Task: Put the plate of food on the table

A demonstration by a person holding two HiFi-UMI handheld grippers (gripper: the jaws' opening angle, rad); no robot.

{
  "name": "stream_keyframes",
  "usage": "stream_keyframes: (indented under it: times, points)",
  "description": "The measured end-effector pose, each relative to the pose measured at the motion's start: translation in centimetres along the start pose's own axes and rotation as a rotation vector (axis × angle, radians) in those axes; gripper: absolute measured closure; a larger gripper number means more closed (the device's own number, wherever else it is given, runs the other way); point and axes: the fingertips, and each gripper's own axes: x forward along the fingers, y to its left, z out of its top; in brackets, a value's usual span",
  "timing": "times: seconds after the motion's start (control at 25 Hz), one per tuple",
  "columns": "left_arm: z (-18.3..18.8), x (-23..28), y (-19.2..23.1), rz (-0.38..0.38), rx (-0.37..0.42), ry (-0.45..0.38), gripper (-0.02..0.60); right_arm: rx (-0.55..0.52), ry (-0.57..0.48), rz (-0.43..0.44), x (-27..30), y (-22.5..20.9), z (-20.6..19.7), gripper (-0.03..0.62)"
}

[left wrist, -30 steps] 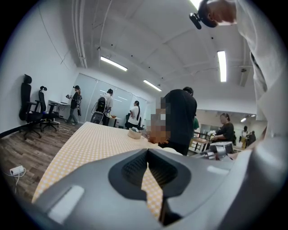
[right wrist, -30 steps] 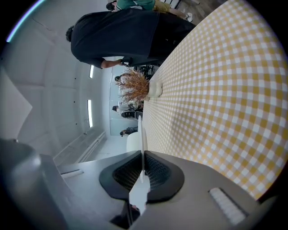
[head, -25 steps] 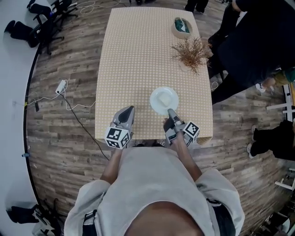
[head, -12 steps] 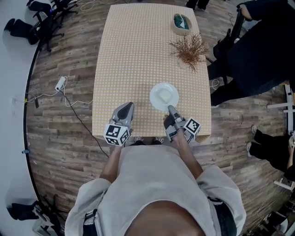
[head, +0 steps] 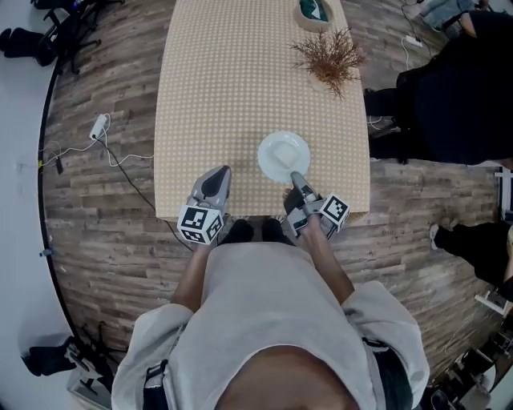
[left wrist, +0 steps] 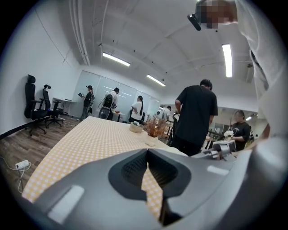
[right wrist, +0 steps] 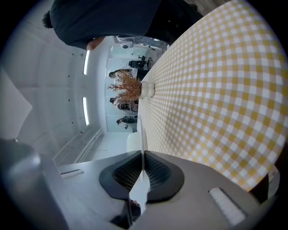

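A white plate (head: 283,157) with pale food on it sits over the near part of the table (head: 216,96), which has a yellow checked cloth. My right gripper (head: 297,179) is shut on the plate's near rim. In the right gripper view the plate (right wrist: 142,128) shows edge-on between the pads of that gripper (right wrist: 142,153). Whether the plate rests on the cloth I cannot tell. My left gripper (head: 215,186) hovers over the table's near edge, left of the plate. Its jaws are shut with nothing between them, as the left gripper view (left wrist: 147,151) shows.
A vase of dried twigs (head: 329,58) and a bowl (head: 313,11) stand at the table's far right. A person in dark clothes (head: 449,88) stands right of the table. Cables and a power strip (head: 98,126) lie on the wooden floor to the left.
Both grippers and the plate keep about the same place on the table. The person in dark clothes at the right has drawn back from the table's edge.
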Motion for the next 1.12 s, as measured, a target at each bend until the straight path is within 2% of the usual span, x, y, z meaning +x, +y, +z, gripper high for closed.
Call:
stream_keyframes:
  times: [0.76, 1.12]
  points:
    - [-6.4, -1.2, -0.4, -0.029, -0.063, 0.112, 0.572, 0.021, 0.034, -0.076, -1.8, -5.7, -3.8, 0.578]
    - [-6.5, -1.4, -1.1, -0.012, -0.069, 0.112, 0.572, 0.020, 0.056, -0.057, -0.5, -5.9, -3.9, 0.577]
